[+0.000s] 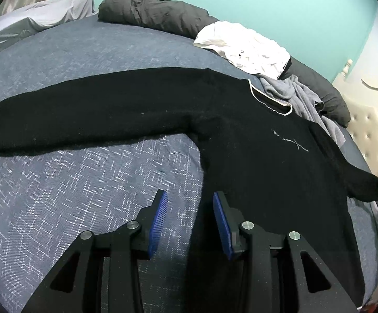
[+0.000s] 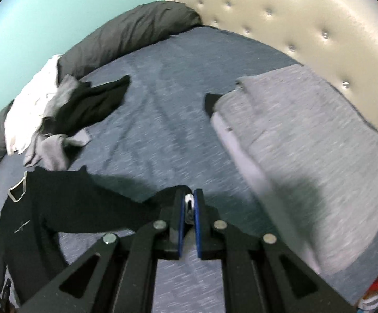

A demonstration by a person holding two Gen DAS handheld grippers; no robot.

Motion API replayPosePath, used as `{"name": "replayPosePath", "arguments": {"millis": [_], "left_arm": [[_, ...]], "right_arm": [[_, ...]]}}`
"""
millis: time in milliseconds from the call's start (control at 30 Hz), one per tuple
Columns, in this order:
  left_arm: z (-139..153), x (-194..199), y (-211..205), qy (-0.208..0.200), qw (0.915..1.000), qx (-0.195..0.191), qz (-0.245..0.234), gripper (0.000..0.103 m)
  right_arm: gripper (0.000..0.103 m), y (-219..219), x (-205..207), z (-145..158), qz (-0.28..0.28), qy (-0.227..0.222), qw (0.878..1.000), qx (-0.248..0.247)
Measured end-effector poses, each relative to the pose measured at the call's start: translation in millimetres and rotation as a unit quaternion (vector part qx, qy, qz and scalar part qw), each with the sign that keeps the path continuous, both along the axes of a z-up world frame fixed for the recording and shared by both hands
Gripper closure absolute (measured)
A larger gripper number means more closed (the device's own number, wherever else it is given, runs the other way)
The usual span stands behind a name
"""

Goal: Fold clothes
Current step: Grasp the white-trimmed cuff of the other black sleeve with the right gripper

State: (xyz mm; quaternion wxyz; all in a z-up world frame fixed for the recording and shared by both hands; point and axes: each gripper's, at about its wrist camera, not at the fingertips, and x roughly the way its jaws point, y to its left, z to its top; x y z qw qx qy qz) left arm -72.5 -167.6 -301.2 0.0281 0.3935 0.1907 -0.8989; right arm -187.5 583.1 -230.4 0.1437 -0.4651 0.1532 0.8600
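Right gripper (image 2: pixel 189 203) pinches sweater (image 1: pixel 254 140) cuff; left gripper (image 1: pixel 190 206) fingers open over hem: fold sleeve across body, keeping it taut.

Before me lay one black sweater (image 1: pixel 254 140), one white garment (image 1: pixel 243 48), one grey garment (image 1: pixel 293 96), one folded grey stack (image 2: pixel 306 140) and one dark duvet (image 1: pixel 147 10).

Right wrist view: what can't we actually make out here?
- Right claw: shut on the black sweater's sleeve cuff; its fingers hide how much is pinched.
- Folded grey stack: motion-blurred; what the items are can't be told.
- Chest script: too small to read.
- Sweater hem: cut off at the lower left edge.
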Motion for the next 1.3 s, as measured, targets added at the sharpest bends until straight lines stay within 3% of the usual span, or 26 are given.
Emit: {"name": "replayPosePath", "arguments": {"millis": [133,267,333,533,567,667,967,1233,1300], "left_arm": [[-1,-1,-1,-0.002,1.0,0.0,-0.001,0.063],[-2,-2,-2,-0.004,1.0,0.005,0.001,0.063],[-2,-3,-1,-0.005,1.0,0.004,-0.002,0.063],[-2,-4,2,-0.005,1.0,0.002,-0.005,0.063],[-2,-4,3,-0.005,1.0,0.002,-0.006,0.063],[-2,-4,5,-0.004,1.0,0.001,-0.009,0.063],[-5,-5,3,-0.01,0.9999,0.002,-0.008,0.063],[-7,-9,2,-0.015,0.9999,0.0,-0.005,0.063],[-7,-9,3,-0.015,0.9999,-0.001,-0.006,0.063]], "right_arm": [[0.097,14,-14,-11,-0.02,-0.041,0.999,0.007],[0.097,27,-15,-32,-0.05,-0.076,0.996,-0.021],[0.096,36,-10,-38,-0.071,-0.07,0.994,-0.055],[0.088,33,-6,-44,-0.058,-0.049,0.997,-0.034],[0.081,32,-7,-46,-0.052,-0.047,0.997,-0.03],[0.047,27,-8,-52,-0.036,-0.043,0.998,-0.017],[0.046,19,-12,-77,-0.001,-0.042,0.999,0.027],[0.047,36,-18,-115,-0.04,-0.026,0.999,-0.003],[0.069,34,-20,-115,-0.034,-0.019,0.999,-0.001]]}}
